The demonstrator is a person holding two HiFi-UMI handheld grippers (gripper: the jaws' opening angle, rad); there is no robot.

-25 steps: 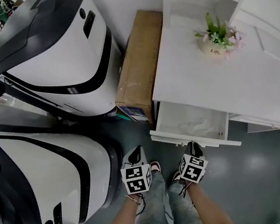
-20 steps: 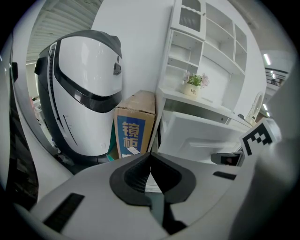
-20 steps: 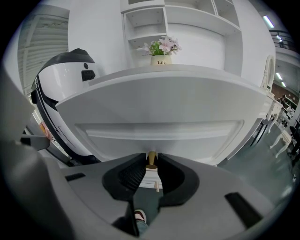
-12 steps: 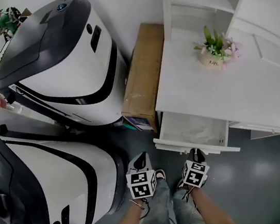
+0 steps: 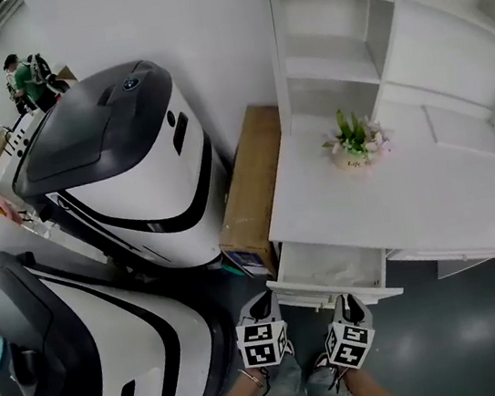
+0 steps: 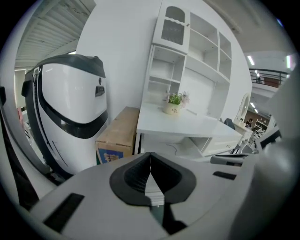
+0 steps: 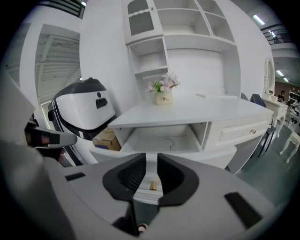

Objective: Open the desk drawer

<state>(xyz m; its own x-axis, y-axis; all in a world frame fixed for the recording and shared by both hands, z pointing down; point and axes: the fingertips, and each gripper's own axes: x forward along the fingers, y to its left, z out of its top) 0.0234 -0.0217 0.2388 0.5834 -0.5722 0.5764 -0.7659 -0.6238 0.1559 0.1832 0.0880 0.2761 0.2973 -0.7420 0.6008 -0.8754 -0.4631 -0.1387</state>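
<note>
**A:** Where's the white wooden drawer (image 5: 330, 270)?

**B:** Under the front edge of the white counter (image 5: 432, 202), at its left corner. It's already pulled well out, and the inside looks nearly bare.

**A:** And the claws?

**B:** The right claw (image 7: 151, 159) is released but closing. The drawer's small brass knob (image 7: 153, 186) shows in the gap, with the pads not on it. The left claw (image 6: 150, 158) is clenched on nothing.

**A:** What's left?

**B:** Little, I'd judge. For more travel, centre the knob, clamp firmly and pull straight and level so the drawer doesn't bind. Mind the brown cardboard box (image 5: 249, 178) beside the counter's left edge.
</note>
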